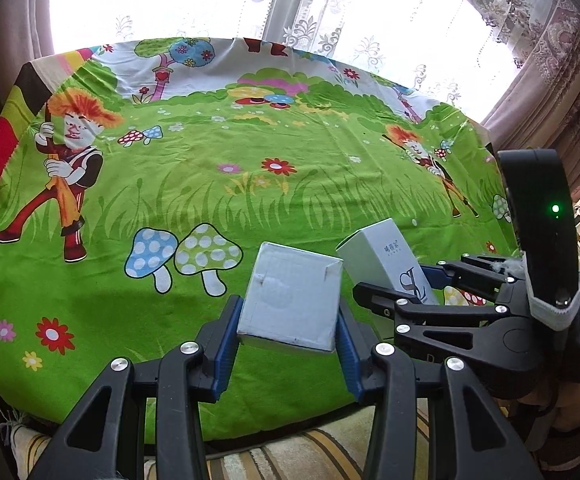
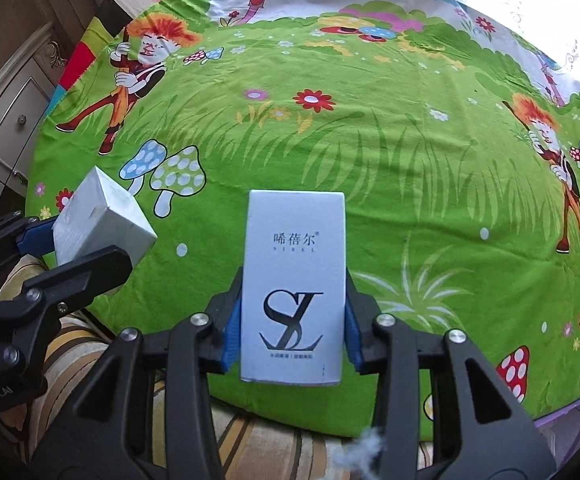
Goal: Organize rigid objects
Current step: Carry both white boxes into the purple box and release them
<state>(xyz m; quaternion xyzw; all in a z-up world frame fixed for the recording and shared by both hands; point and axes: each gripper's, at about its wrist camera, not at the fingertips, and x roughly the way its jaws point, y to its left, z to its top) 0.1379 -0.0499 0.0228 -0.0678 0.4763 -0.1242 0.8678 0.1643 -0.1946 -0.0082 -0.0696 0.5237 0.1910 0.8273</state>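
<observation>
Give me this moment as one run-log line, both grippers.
left gripper: shut on plain white box | right gripper: shut on tall printed box | both boxes over green cartoon cloth

Your table [image 1: 90, 300] wears a bright green cartoon cloth [image 1: 274, 200] that covers its whole top. Ahead of both tongs you see only print on it: spotted mushrooms to the left, flowers and grass further out.

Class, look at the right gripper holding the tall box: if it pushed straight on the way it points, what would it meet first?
Probably the green cartoon cloth: the right gripper, shut on the tall white box, points down at bare fabric; depth is uncertain.
</observation>
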